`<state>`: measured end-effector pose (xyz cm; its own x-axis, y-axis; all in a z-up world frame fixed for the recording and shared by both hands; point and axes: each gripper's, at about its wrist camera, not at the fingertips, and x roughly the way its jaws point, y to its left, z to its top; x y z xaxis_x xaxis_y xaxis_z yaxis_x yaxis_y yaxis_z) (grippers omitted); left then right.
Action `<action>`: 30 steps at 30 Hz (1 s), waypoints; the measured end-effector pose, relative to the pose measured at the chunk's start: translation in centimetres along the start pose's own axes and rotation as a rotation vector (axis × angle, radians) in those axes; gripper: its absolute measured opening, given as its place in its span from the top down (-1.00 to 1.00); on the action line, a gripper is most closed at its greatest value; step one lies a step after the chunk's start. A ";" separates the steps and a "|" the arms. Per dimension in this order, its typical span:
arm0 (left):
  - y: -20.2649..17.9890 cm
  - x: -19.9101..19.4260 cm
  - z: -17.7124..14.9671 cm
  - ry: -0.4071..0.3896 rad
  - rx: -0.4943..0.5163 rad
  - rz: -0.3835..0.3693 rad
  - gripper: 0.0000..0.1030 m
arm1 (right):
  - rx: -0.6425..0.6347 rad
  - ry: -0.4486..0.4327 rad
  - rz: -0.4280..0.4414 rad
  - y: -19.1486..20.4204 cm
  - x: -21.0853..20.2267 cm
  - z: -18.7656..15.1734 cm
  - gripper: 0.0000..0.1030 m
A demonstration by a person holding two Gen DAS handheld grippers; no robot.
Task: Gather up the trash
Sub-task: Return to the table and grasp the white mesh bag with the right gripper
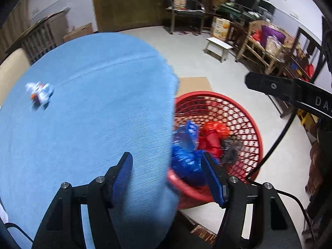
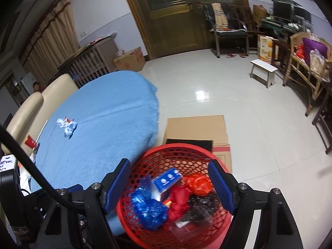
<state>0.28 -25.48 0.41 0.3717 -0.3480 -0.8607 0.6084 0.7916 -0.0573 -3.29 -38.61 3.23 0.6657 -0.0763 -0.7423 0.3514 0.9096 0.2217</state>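
Red basket: a round red mesh basket with open lattice walls, standing on the floor just beside the edge of the blue-covered table; a flat sheet of cardboard lies on the floor behind it.
Basket contents: a crumpled blue plastic bag at the left, a small blue box with white round marks leaning above it, a red bundle in the middle, a crinkled orange-red wrapper further back, and dark shiny plastic at the right. The pieces lie heaped against one another.
Table: round, covered by a light blue cloth, its rim overlapping the basket's left side in the left wrist view.
Trash still on the table: one crumpled white-and-pale-blue wrapper with an orange spot, lying alone on the cloth, well apart from the basket and from both grippers.
Left gripper: blue-padded jaws stand apart with nothing between them; it hangs above the table's edge, one finger over the cloth and the other over the basket.
Right gripper: jaws wide apart and empty, poised directly above the basket so the heap shows between its fingers.
Other containers: a cardboard carton on the floor near the wooden door; its contents cannot be made out.
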 end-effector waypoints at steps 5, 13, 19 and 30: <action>5.3 -0.6 -1.9 0.002 -0.116 0.041 -0.33 | -0.048 0.024 0.018 2.9 1.4 -0.1 -0.55; 14.5 -2.1 -5.4 -0.010 -0.323 0.144 -0.34 | -0.150 0.079 0.064 9.3 5.0 0.3 -0.55; 19.7 -2.9 -7.4 -0.022 -0.435 0.185 -0.34 | -0.267 0.092 0.156 17.4 8.8 2.0 -0.55; 24.5 -3.0 -8.7 -0.014 -0.537 0.207 -0.34 | -0.432 0.081 0.293 33.1 18.1 6.3 -0.55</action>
<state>7.99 -0.65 -2.86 0.4565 -0.1627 -0.8748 0.0818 0.9867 -0.1408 24.52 -12.43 1.10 0.6360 0.2224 -0.7389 -0.1566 0.9748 0.1586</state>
